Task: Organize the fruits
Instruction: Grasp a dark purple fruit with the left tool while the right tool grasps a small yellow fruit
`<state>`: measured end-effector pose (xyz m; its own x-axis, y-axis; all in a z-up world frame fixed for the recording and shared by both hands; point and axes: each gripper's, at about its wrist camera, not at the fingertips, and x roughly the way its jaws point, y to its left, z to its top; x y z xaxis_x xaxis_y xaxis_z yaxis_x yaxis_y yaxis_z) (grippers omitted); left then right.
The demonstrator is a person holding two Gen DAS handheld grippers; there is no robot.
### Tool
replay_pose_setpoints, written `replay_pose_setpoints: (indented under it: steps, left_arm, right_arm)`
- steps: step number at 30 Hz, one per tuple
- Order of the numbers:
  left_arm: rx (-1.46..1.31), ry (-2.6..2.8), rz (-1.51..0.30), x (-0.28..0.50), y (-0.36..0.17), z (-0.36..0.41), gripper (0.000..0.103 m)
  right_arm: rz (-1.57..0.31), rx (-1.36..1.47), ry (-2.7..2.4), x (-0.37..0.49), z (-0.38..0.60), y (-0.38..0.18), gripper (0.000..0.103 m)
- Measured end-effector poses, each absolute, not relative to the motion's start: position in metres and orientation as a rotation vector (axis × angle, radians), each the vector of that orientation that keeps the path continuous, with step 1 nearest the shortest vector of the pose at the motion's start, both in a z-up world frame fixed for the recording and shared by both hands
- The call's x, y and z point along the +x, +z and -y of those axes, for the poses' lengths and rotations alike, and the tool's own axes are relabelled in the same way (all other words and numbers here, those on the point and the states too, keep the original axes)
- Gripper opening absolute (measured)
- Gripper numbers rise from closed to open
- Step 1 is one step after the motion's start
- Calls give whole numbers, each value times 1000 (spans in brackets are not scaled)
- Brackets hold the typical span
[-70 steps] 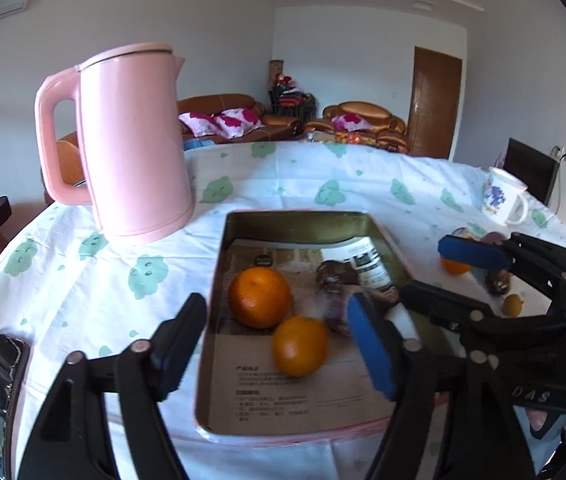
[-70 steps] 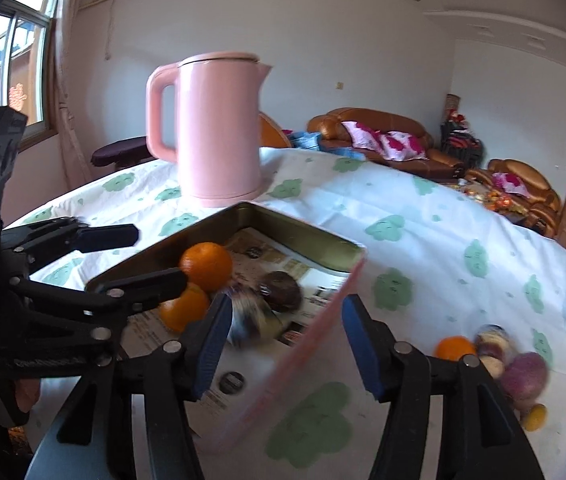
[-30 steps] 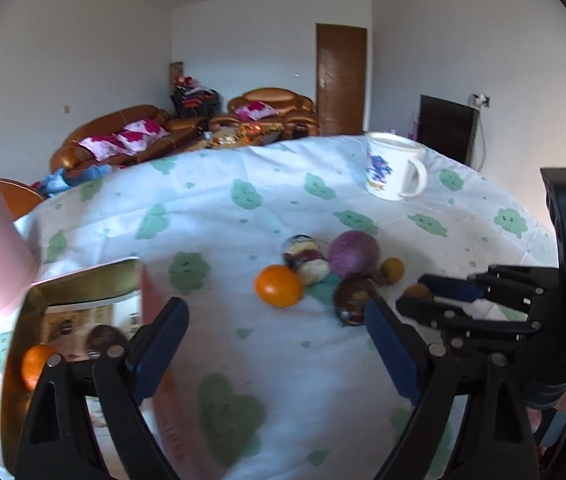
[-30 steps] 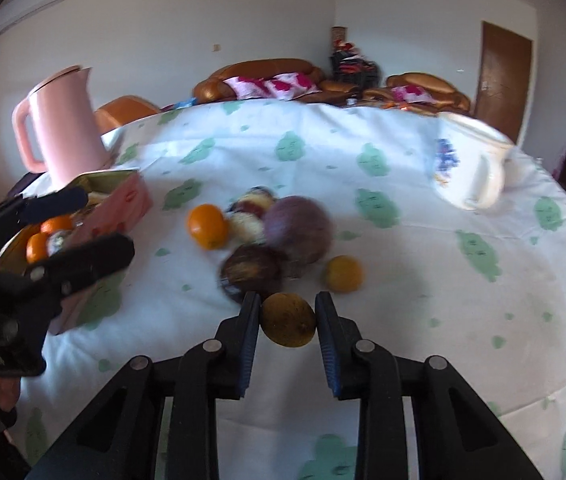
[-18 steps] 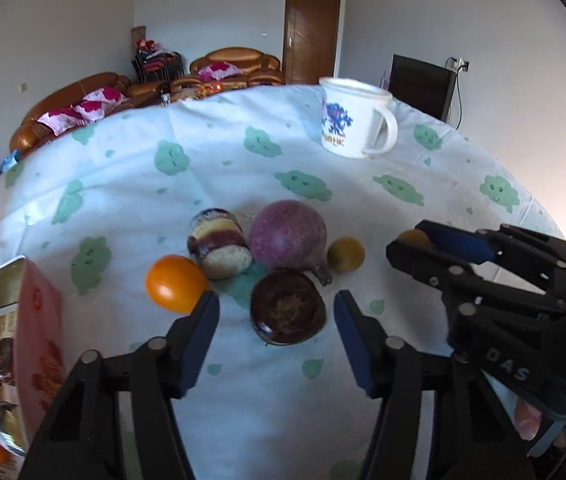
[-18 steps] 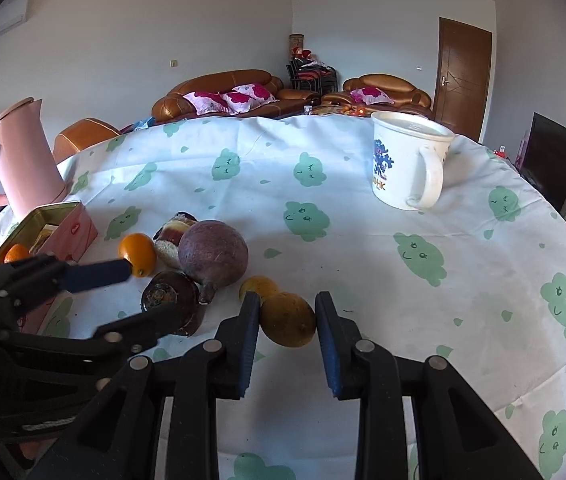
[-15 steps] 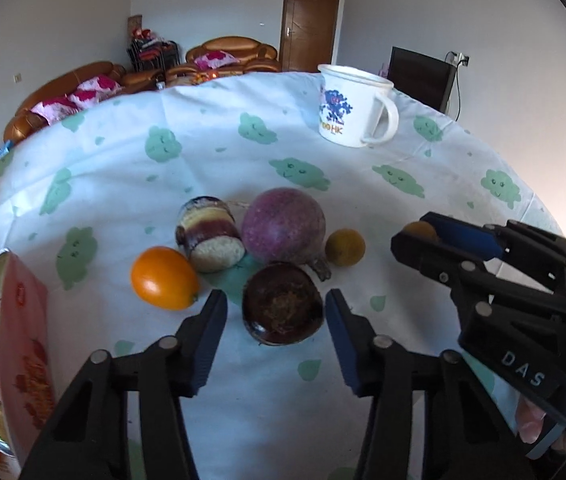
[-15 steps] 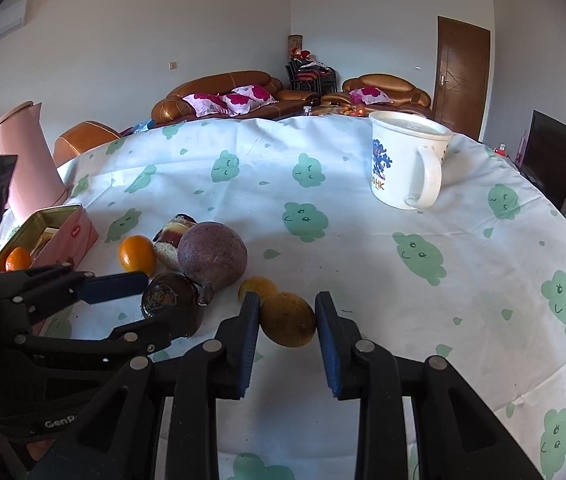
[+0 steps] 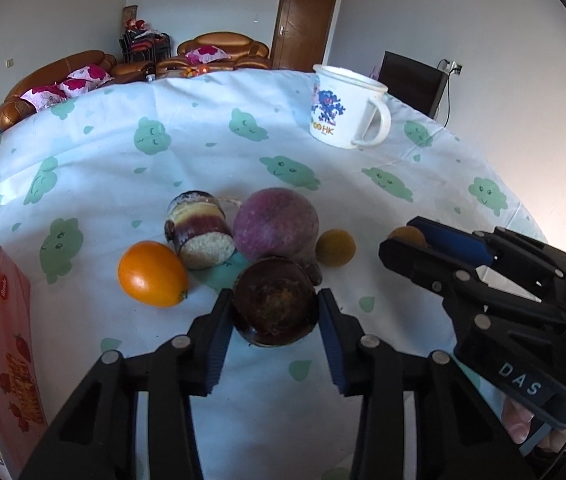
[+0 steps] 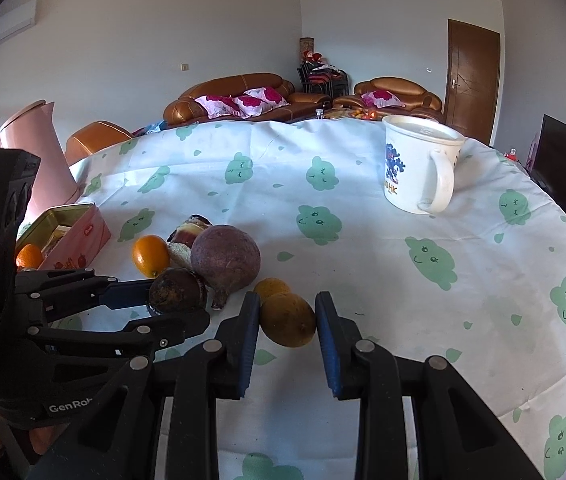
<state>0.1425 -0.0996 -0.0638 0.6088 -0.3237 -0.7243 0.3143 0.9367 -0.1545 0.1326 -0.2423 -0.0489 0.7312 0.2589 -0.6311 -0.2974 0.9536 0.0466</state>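
My left gripper [image 9: 275, 296] is closing its jaws on a dark brown round fruit [image 9: 275, 312], and both blue pads press its sides; the fruit rests on the tablecloth. Just behind it lie a purple round fruit [image 9: 275, 224], a cut sugarcane piece [image 9: 199, 230], an orange [image 9: 151, 274] and a small yellow fruit [image 9: 335, 247]. My right gripper [image 10: 287, 302] is shut on a yellow-brown fruit [image 10: 287, 320] low over the cloth, to the right of the pile. A pink tin [image 9: 3, 320] holding oranges stands at the left edge.
A white mug [image 9: 343, 112] stands at the back right of the round table [image 10: 443, 300]. A pink kettle [image 10: 31, 160] stands behind the tin at the left. Sofas and a door lie beyond the table's far edge.
My left gripper swung from the tin to the fruit pile, came down and closed from wide open onto the dark brown fruit. The right gripper stayed shut on the yellow-brown fruit, barely moving.
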Motion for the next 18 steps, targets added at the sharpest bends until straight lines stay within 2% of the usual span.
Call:
replay_pose_setpoints:
  steps: [18]
  left_arm:
    - [-23,-345,-701,123,-46,90,43]
  right_arm:
    - [-608,-49,350,120,244,-40,30]
